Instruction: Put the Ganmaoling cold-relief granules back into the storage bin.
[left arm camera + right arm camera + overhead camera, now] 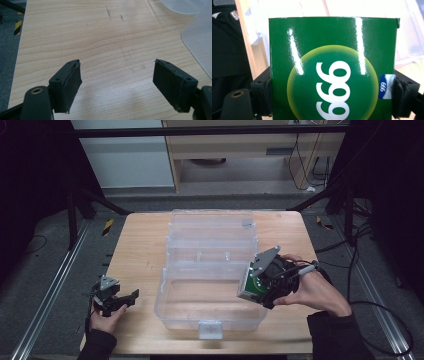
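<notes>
A clear plastic storage box (210,305) stands open in the middle of the wooden table (140,245), its lid (212,227) folded back behind it. My right gripper (248,292) hangs over the box's right rim, shut on a green carton (252,287). In the right gripper view the green carton (332,67), printed with white digits "999" on a yellow-green circle, sits between the two jaws with both pads pressed on its sides. My left gripper (131,297) rests at the table's front left, open with nothing between its fingers. Bare wood lies under the left gripper (117,85).
A corner of the clear box (200,35) shows at the right in the left gripper view. Black frame legs (80,205) and metal rails (50,285) flank the table. Cables (370,270) trail on the floor at the right.
</notes>
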Motion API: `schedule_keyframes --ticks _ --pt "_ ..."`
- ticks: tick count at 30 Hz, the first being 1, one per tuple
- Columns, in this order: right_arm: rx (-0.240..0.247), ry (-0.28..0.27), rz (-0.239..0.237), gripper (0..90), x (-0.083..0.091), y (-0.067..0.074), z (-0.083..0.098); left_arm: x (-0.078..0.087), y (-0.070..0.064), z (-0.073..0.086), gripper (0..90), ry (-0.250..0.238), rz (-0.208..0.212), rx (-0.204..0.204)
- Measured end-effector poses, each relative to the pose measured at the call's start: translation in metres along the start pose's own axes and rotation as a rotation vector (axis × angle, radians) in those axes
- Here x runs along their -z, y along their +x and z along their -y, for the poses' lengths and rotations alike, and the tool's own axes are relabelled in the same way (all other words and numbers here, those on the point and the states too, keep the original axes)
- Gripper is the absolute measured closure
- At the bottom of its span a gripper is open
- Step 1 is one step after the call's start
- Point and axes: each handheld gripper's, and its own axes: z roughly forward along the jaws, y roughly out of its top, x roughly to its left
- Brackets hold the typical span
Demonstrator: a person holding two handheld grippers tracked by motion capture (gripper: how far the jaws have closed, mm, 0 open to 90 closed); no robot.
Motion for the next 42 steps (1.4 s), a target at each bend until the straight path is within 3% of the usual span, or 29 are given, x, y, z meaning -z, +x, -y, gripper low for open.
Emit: schedule_keyframes --ticks 10,18,25,38,41,42 --pt "0.001 0.029 -0.023 15.8 -0.025 0.005 -0.008 0.0 0.0 0.0 22.0 -0.001 -0.001 -0.003" --pt "0.008 0.058 -0.052 15.8 -0.045 0.012 -0.005 0.0 0.0 0.0 22.0 -0.002 -0.002 -0.004" --pt "0.041 0.099 -0.046 15.8 -0.057 0.016 -0.002 0.0 0.0 0.0 22.1 -0.002 -0.002 -0.004" --pt "0.049 0.138 -0.079 15.8 -0.07 0.022 -0.004 0.001 0.0 0.0 22.2 -0.004 -0.003 -0.004" --pt "0.022 0.124 -0.103 15.8 -0.077 0.019 0.002 0.001 0.001 0.0 22.2 -0.003 -0.003 -0.004" --pt "0.043 0.138 -0.093 15.7 -0.081 0.02 0.004 0.0 0.001 0.0 22.2 -0.003 -0.003 -0.003"
